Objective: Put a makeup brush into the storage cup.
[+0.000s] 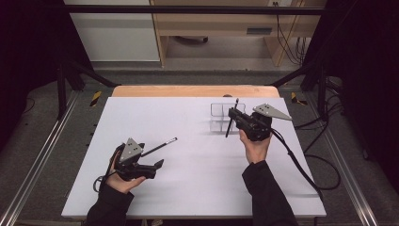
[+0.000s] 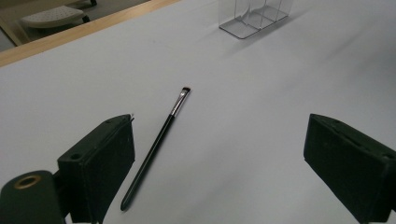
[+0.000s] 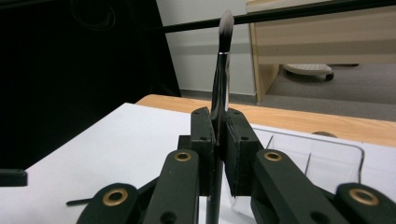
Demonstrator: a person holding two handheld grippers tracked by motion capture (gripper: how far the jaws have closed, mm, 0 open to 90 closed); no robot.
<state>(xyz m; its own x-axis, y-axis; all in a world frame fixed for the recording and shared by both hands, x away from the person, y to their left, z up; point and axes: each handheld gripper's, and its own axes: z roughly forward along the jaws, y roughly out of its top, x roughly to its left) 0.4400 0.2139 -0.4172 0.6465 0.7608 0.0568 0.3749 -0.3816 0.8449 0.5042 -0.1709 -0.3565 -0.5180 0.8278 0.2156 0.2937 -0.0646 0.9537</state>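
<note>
Right gripper view, right claw: the right claw (image 3: 218, 154) has its black jaws closed tight on a long makeup brush with a black handle, silver ferrule and soft grey-white bristle tip (image 3: 220, 79), gripped on the handle, bristles up and nearly upright.
High view, same grip: the right claw (image 1: 234, 116) holds that brush (image 1: 231, 120) steeply tilted over the near edge of a clear plastic organiser with square compartments (image 1: 221, 109), which stands toward the far right of the white bench (image 1: 188, 183).
Left claw: the left claw (image 2: 219, 163) stands wide open with nothing between its jaws, low over the bench.
Second brush: a thin black-handled brush with a silver ferrule and a small dark angled tip (image 2: 156, 144) lies flat on the bench, just beside the left-hand jaw in the left gripper view; in the high view it (image 1: 160, 147) lies just beyond the left claw (image 1: 153, 167).
Handling, judged: both brushes look light, stiff and smooth, so they could swivel or slip in a pinch; the mid-handle is the safest hold, clear of the soft bristles. The flat brush lies low and may roll when nudged. The organiser looks light and could tip or slide if struck.
Hard to make out: which compartment lies beneath the held brush cannot be told; its lower handle end is hidden behind the jaws in the right gripper view; the clear walls nearly vanish against the white bench.
</note>
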